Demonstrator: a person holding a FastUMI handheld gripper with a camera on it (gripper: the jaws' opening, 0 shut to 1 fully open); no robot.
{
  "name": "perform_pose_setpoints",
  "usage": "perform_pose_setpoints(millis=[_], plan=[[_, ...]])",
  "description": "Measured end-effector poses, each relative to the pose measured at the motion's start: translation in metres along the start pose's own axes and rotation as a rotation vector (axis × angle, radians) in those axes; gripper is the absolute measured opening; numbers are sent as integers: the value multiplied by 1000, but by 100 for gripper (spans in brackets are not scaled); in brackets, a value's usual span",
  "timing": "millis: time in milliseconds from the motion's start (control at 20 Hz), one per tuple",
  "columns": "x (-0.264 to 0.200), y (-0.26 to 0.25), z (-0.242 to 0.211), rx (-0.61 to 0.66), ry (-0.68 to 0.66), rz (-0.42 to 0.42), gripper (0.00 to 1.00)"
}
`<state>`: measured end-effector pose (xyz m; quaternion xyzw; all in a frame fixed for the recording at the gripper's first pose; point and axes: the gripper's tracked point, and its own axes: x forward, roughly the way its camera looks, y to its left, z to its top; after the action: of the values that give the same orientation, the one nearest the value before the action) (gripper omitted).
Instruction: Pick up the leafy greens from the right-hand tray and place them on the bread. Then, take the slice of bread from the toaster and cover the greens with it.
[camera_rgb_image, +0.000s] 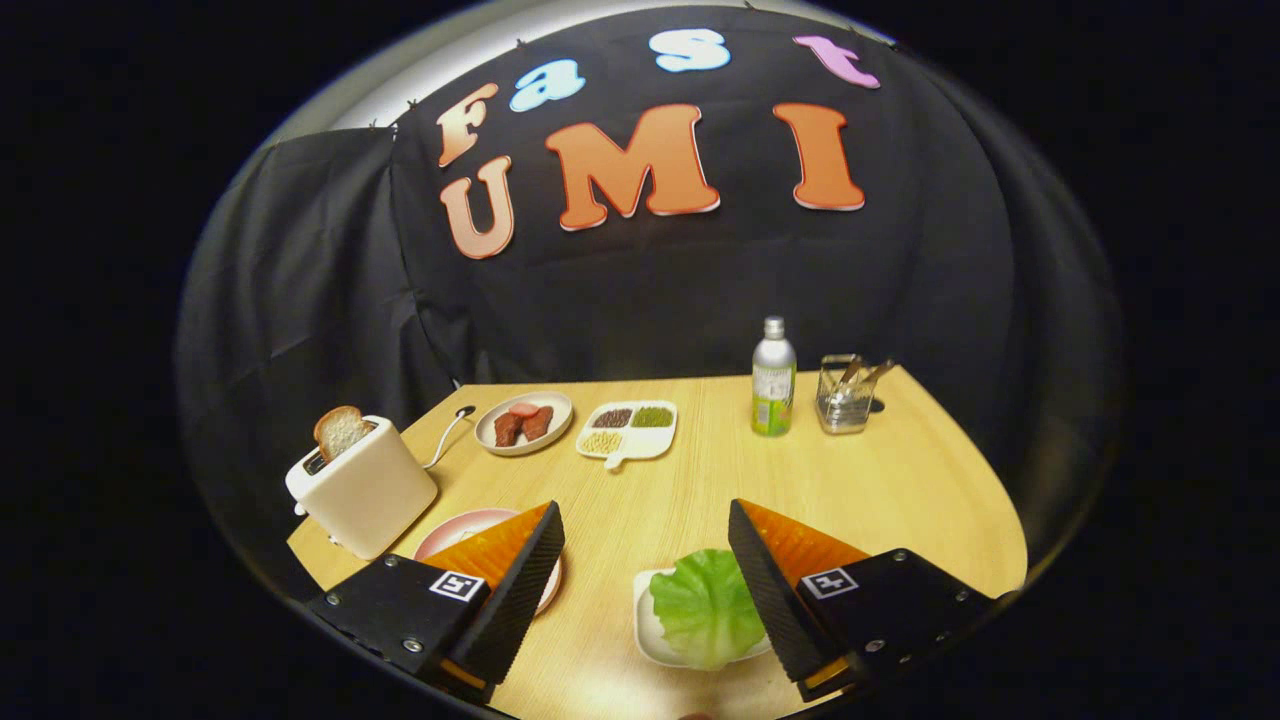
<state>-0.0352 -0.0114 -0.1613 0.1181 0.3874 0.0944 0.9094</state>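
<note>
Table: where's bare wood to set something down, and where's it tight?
Free: the table from the bottle and utensil holder forward to the lettuce tray, and the strip ahead of the open gripper up to the divided dish. Crowded: toaster, pink plate, meat plate.

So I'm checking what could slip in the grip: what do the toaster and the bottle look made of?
The toaster looks like matte cream plastic or painted metal, showing no glare. The bottle looks like brushed metal, silvery above a green label wrap. The open tool hovers over the lettuce.
</note>
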Motion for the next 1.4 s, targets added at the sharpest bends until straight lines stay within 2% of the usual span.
perform_pose_setpoints(millis=[400, 950, 1400], plan=[[18, -31, -50, -12, 232, -92, 97], [31, -39, -96, 7, 437, -93, 96], [50, -51, -132, -60, 575, -132, 94]])
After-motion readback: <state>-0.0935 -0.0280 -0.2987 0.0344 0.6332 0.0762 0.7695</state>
